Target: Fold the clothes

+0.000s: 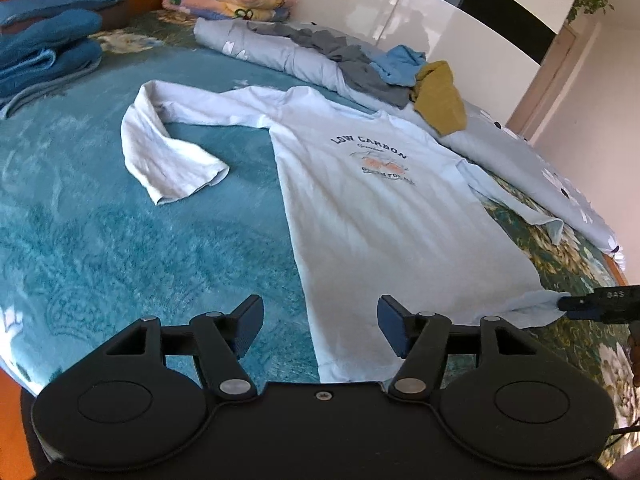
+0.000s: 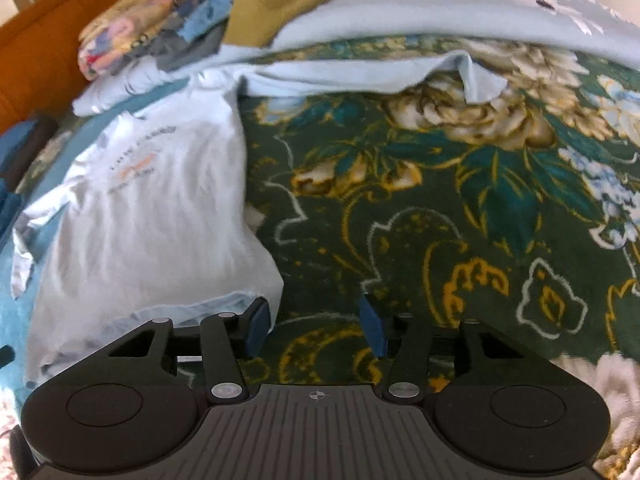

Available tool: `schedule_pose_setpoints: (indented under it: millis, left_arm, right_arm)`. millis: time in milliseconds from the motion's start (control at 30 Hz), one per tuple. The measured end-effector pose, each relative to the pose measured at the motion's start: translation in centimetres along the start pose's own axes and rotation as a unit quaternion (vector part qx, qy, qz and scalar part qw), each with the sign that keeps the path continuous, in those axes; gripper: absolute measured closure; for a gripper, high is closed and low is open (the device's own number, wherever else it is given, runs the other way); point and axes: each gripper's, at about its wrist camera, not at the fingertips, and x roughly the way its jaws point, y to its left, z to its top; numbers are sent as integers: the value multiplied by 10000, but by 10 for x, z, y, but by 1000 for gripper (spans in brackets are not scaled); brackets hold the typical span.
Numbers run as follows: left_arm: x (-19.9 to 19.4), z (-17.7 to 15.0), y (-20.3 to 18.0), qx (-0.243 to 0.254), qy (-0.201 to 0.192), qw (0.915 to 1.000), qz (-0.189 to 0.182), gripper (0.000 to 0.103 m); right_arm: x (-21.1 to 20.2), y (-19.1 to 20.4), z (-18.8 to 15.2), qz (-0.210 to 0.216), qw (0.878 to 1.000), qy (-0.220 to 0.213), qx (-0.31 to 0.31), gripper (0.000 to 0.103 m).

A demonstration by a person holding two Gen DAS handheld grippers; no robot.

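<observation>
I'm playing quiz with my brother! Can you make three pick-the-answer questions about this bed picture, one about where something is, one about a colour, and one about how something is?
1. Where does the white shirt lie?
A. Spread on the bed
B. On a chair
C. On the floor

2. What colour is the garment beside the light blue one on the pile?
A. Red
B. Mustard yellow
C. Purple

3. How is the left gripper?
A. Shut on a sock
B. Shut on the shirt
C. Open, holding nothing

Answers: 1 A, it lies flat on the bed's blankets. 2 B, it is plainly mustard yellow. 3 C, its jaws stand apart with nothing clamped.
</observation>
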Motion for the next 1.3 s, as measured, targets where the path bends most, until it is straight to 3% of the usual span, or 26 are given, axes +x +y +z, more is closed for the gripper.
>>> schedule_pose_setpoints:
  millis: [200,533,667,733,767,800,833,967,1167,1233,1300]
  left_arm:
    - [8,-3,-3,1,205,9997,-107,42]
    - [25,-7,-4,-234,603,9963,-561,45]
    - [28,-8,-2,-391,633,9945,-742,61]
    - [30,-9,-2,-444,632,9942,-746,71]
    - [29,-9,-1,-490,614,9943,-728,81]
    - [28,-9,1,-537,592,9943,-703,97]
    - [25,-8,2,-546,553,9949,-648,99]
    - [14,-5,-1,-425,420,9969,-512,101]
    - [20,-6,0,-361,555,9971,-366,99]
    - [13,0,0,-263,396,9982,-362,94]
    - [6,8,-1,-174,239,9989,-363,83]
  right_arm:
    - [-9,-2,9,392,9985,-167,348,55]
    - [22,-10,5,736,9937,276,800,53]
    - [23,-6,7,847,9933,323,711,56]
    - [25,-3,5,930,9924,386,704,76]
    - [26,0,4,930,9927,400,653,78]
    - [26,2,3,920,9931,408,598,86]
    - [25,5,2,863,9941,383,528,91]
    - [21,3,1,627,9962,315,518,93]
    - [22,5,5,507,9969,365,470,91]
    - [15,11,12,445,9984,206,281,85]
    - [7,19,20,315,9995,-48,14,80]
